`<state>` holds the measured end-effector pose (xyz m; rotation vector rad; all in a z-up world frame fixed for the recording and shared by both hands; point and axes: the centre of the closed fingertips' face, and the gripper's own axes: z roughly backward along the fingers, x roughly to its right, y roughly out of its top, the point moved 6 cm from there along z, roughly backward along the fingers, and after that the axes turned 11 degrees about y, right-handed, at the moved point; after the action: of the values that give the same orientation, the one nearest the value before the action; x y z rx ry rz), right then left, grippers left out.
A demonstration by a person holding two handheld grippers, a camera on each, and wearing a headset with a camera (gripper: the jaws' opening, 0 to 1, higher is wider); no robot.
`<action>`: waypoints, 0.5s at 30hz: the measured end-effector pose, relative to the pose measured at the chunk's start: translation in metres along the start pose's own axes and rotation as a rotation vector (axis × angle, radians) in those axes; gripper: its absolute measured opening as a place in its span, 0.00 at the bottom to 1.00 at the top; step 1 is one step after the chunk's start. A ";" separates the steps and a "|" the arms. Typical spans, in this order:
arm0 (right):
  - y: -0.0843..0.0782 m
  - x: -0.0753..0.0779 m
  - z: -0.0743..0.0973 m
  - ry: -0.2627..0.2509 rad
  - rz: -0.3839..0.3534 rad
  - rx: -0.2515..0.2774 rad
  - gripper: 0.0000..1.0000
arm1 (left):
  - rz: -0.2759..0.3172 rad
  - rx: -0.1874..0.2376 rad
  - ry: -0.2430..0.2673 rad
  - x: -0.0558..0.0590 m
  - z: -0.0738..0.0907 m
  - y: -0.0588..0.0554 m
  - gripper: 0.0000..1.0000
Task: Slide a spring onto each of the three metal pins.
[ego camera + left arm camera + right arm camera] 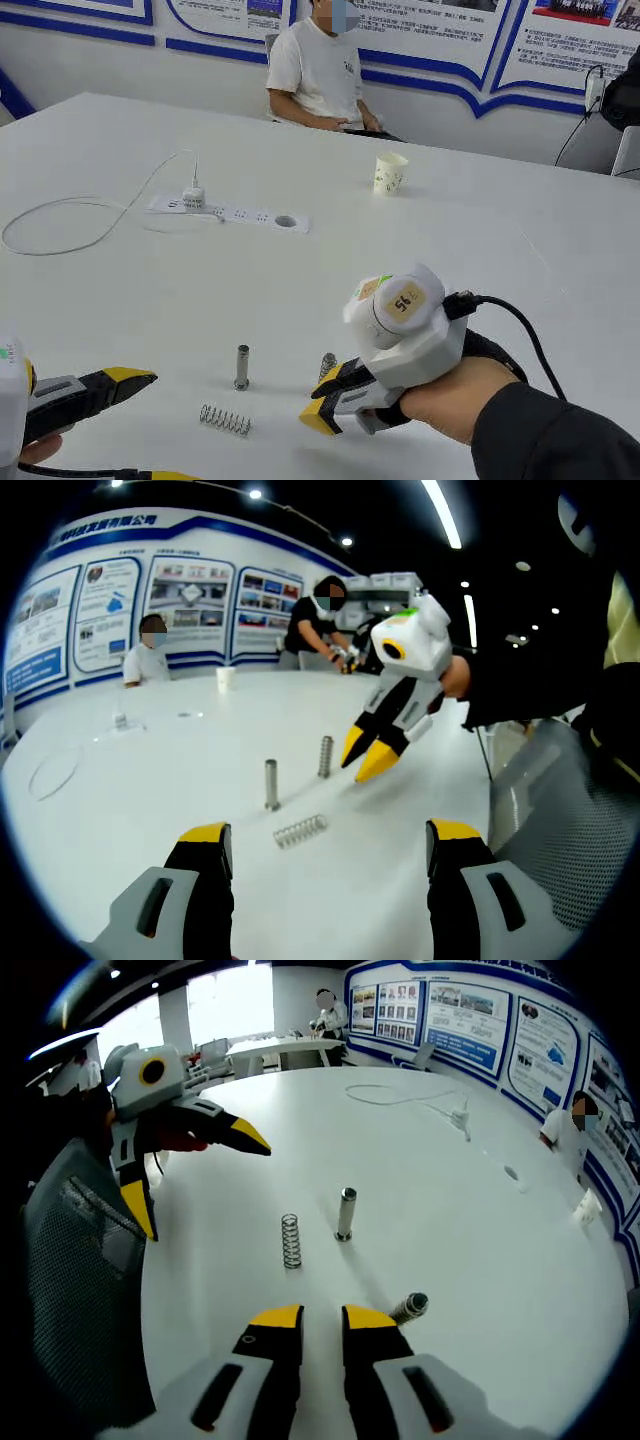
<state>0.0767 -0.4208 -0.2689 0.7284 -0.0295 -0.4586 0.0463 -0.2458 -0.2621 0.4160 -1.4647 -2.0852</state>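
Near the smooth white table's (450, 250) front edge, the left gripper (330, 835) held its yellow-tipped jaws wide apart. The right gripper's (322, 1316) jaws were nearly closed and empty. Between them lay a coiled wire spring (225, 419). Beyond stood a bare cylindrical pin (242, 366) and a spring-covered pin (327, 366).

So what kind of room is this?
Probably a meeting or display room: a big white table, blue-edged poster boards along the wall, and a power strip and paper cup on it.

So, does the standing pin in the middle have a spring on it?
No, the pin is bare; the loose spring lies beside it.
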 end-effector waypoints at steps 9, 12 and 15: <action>0.012 -0.007 -0.013 0.026 0.024 0.012 0.17 | 0.001 0.000 -0.001 0.000 0.000 0.000 0.81; 0.015 -0.010 -0.020 0.037 0.031 0.011 0.18 | 0.001 0.000 -0.001 0.000 0.000 0.000 0.81; 0.018 -0.013 -0.027 0.046 0.037 0.014 0.18 | 0.001 -0.001 -0.001 0.000 0.000 0.000 0.81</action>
<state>0.0770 -0.3867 -0.2756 0.7506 -0.0032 -0.4068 0.0462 -0.2455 -0.2618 0.4141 -1.4640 -2.0859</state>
